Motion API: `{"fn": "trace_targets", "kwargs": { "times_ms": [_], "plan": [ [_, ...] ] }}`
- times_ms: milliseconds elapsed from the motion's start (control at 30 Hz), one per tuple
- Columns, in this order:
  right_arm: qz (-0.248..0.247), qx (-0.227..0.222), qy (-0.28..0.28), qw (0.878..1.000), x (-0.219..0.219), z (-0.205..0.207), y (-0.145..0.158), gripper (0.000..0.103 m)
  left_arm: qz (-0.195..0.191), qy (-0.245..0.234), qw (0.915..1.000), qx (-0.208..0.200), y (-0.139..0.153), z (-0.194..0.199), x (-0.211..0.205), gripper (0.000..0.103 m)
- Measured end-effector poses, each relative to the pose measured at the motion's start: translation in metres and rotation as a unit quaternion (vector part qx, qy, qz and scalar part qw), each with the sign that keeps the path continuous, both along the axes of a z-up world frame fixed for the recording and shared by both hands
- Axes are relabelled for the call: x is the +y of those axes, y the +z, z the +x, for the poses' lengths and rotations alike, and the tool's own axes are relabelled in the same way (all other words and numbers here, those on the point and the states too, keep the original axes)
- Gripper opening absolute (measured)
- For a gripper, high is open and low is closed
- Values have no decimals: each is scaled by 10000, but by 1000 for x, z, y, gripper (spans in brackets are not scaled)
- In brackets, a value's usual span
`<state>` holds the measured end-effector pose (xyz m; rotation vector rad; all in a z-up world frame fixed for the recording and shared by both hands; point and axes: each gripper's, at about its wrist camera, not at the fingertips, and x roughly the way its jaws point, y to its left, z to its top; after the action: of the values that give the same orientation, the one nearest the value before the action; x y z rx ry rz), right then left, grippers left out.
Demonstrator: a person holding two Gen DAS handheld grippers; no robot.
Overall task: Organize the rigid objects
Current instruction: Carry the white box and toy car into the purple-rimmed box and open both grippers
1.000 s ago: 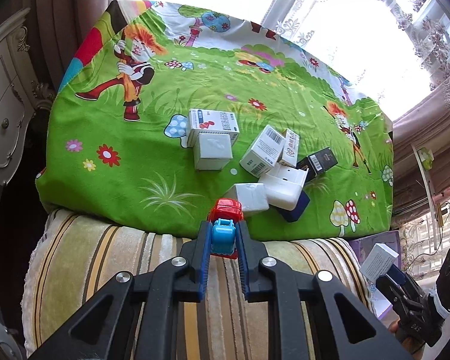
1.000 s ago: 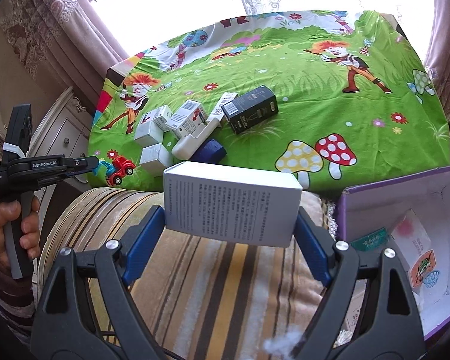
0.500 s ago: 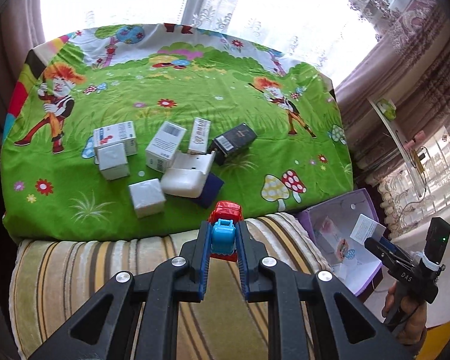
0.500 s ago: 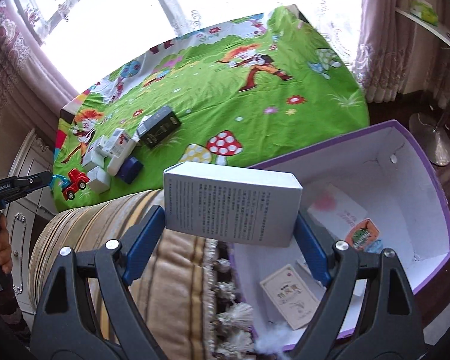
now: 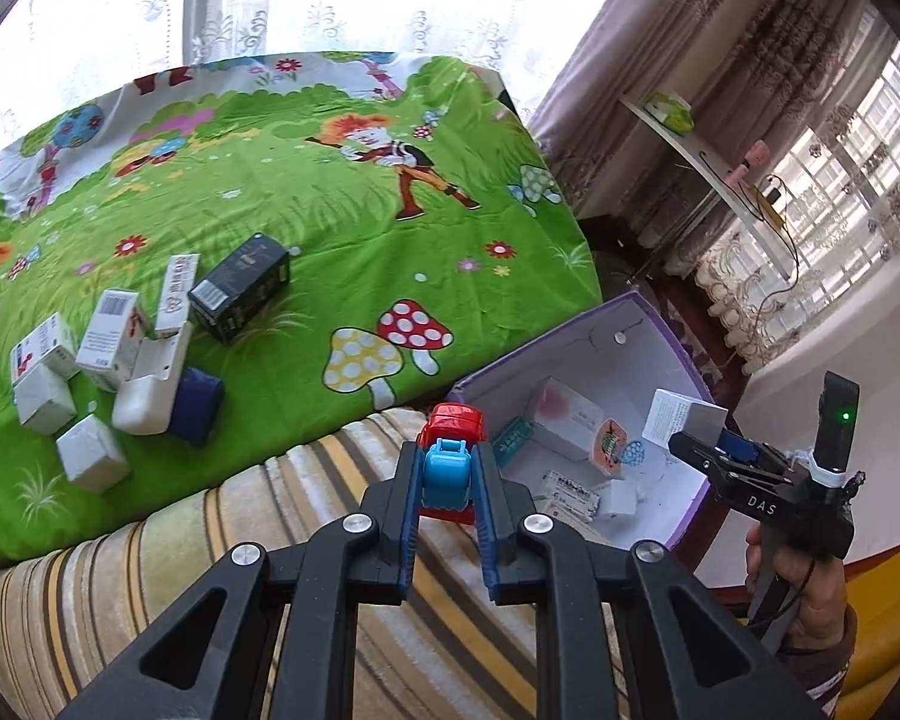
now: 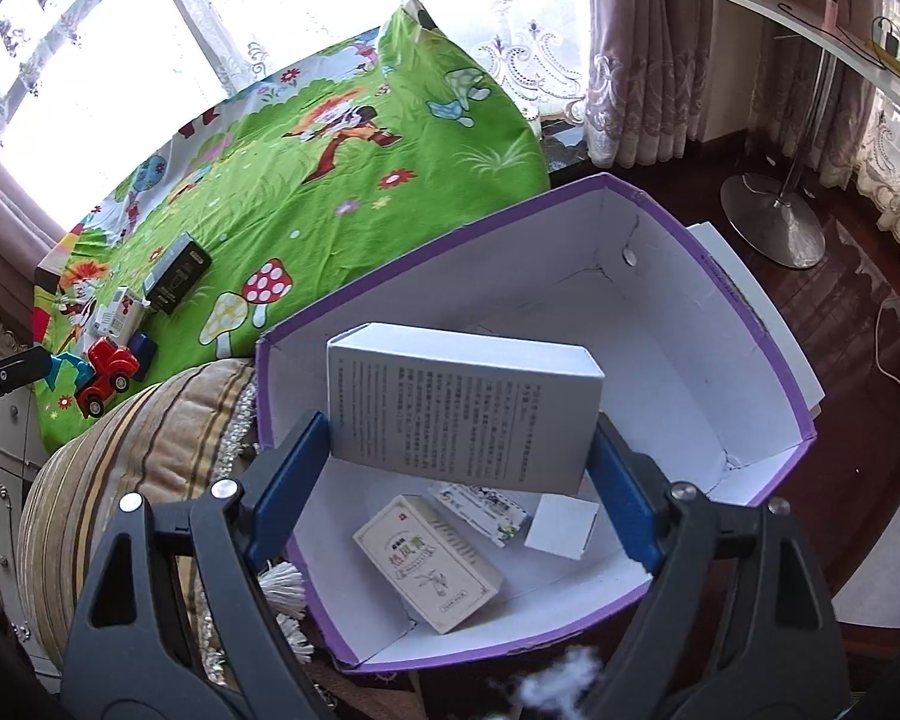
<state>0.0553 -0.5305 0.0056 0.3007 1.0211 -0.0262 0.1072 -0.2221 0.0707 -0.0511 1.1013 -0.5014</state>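
My right gripper (image 6: pixel 463 450): jaws pinching a white carton (image 6: pixel 459 405) printed with small text, held level above the open purple storage box (image 6: pixel 774 360). My left gripper (image 5: pixel 447 474): jaws pinching a red-and-blue toy truck (image 5: pixel 453 450) over the striped cushion (image 5: pixel 150 570), near the box's left.

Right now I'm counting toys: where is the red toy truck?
The red toy truck is clamped in the left hand-held gripper, over the striped cushion, beside the purple box.
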Motion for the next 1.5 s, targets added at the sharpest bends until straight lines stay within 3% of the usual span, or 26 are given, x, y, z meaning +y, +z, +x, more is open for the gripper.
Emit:
{"fn": "trace_targets", "kwargs": {
  "times_ms": [200,567,1033,1233,1400,1500],
  "plan": [
    [21,140,-195,9997,-18,-2,-14,87,185,-771,9968,41,-23,-1,-55,17],
    [-113,324,-521,9980,-43,-2,-34,87,817,-1815,9799,141,-69,-2,-136,17],
    [-620,739,-1070,9896,-86,18,-51,89,1385,-2266,9636,292,-99,8,-180,17],
    [-472,693,-1213,9891,-92,7,-51,89,1528,-2405,9582,254,-105,13,-190,17],
    [-353,638,-1250,9895,-93,2,-48,89,2037,-2443,9472,398,-121,12,-195,19],
    [-364,585,-1226,9901,-91,1,-43,89,2096,-2408,9467,431,-122,11,-191,28]
  ]
}}
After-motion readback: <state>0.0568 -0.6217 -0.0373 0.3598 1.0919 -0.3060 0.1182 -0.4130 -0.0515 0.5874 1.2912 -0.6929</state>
